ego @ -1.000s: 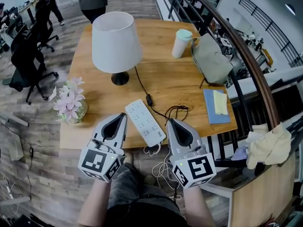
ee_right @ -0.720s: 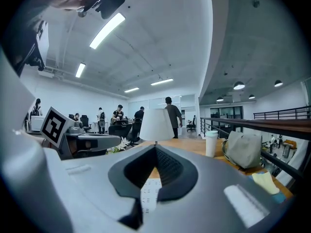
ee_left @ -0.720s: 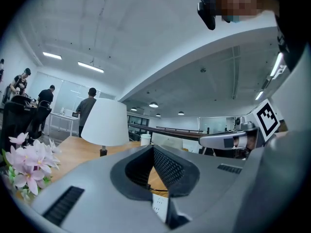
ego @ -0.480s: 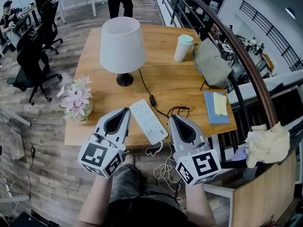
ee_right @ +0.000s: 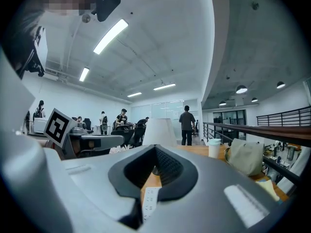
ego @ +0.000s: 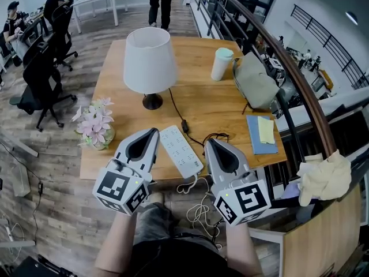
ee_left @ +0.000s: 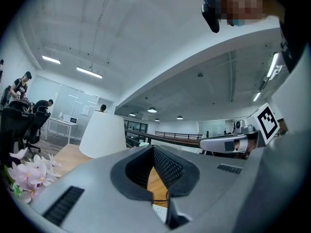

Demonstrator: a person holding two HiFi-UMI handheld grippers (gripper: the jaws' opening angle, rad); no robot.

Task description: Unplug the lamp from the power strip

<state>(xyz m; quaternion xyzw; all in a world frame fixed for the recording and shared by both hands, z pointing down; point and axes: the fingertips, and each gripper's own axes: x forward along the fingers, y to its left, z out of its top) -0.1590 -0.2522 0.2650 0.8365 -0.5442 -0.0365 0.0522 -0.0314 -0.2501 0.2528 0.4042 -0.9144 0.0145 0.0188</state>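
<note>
The lamp [ego: 150,59] has a white shade and a black base and stands mid-table. Its black cord [ego: 176,109] runs toward the white power strip [ego: 180,150] and coils at the strip's right; I cannot make out the plug. My left gripper [ego: 154,131] is shut and holds nothing, just left of the strip at the table's front edge. On the strip's right, my right gripper [ego: 207,141] is also shut and holds nothing. In the left gripper view, the left gripper [ee_left: 153,149] points past the lamp's shade [ee_left: 99,135]. The right gripper [ee_right: 155,148] points over the strip [ee_right: 150,198] toward the shade [ee_right: 158,130].
A vase of pink flowers [ego: 95,123] sits at the table's left edge. A pale cup [ego: 221,63] and a grey bag [ego: 256,81] stand at the back right, with a blue notebook [ego: 262,133] nearer. The strip's white cable [ego: 187,183] hangs off the front edge. A railing [ego: 288,68] runs along the right.
The head view has shifted slightly, so the table sits a little lower in the picture. Both grippers stay shut beside the strip; the left one has edged slightly forward.
</note>
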